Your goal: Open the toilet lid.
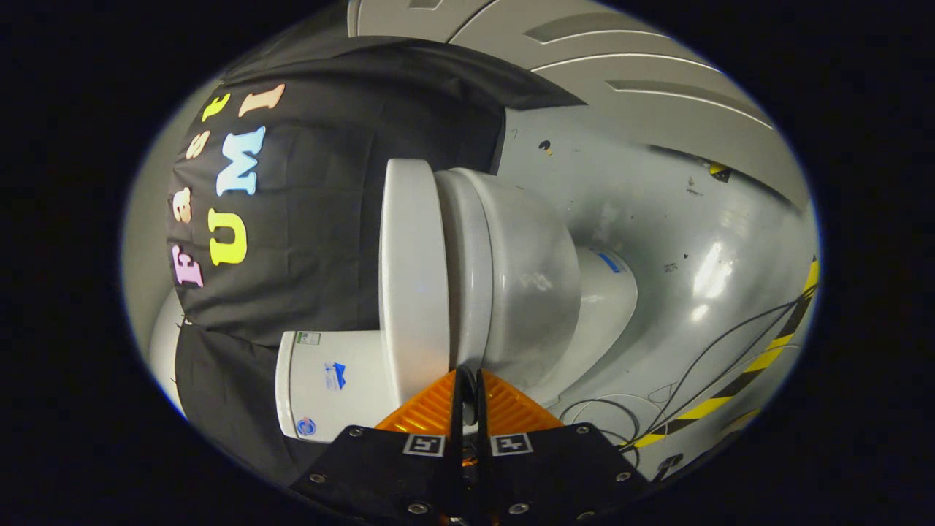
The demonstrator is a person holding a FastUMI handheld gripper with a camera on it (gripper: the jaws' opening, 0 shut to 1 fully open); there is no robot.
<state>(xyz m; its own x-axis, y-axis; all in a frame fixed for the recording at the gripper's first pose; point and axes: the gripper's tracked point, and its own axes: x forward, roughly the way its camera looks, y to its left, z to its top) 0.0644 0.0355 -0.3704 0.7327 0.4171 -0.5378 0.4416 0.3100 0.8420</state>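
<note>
Tongs: your gripper [467,380] has its two orange fingers [427,409] pressed together, with only a thin dark slit between the black tips.
Grip: you hold nothing; no object sits between the fingers.
Contact: the fingertips reach the seam where the toilet lid [411,277] meets the seat rim [467,263]; you cannot tell whether they touch it or stop just short.
Lid position: the lid lies closed, flat against the seat rim, just ahead of the fingertips.
Lid orientation: the camera is rolled sideways, so you see the toilet [504,285] lying on its side. The lid's top face points toward the black cloth wall [321,219]; the bowl [533,285] bulges the opposite way, toward the grey floor [701,241].
Long axis: the lid's long axis runs from the tank [329,383], beside the left finger, away from you to the lid's front end.
Count, toilet: one toilet, one lid, one tank, one pedestal [603,299].
Count, gripper: two fingers, one square marker tag [424,444] on each.
Count, floor: several thin black cables [701,365] and one yellow-and-black striped tape line [760,361], beyond the right finger.
</note>
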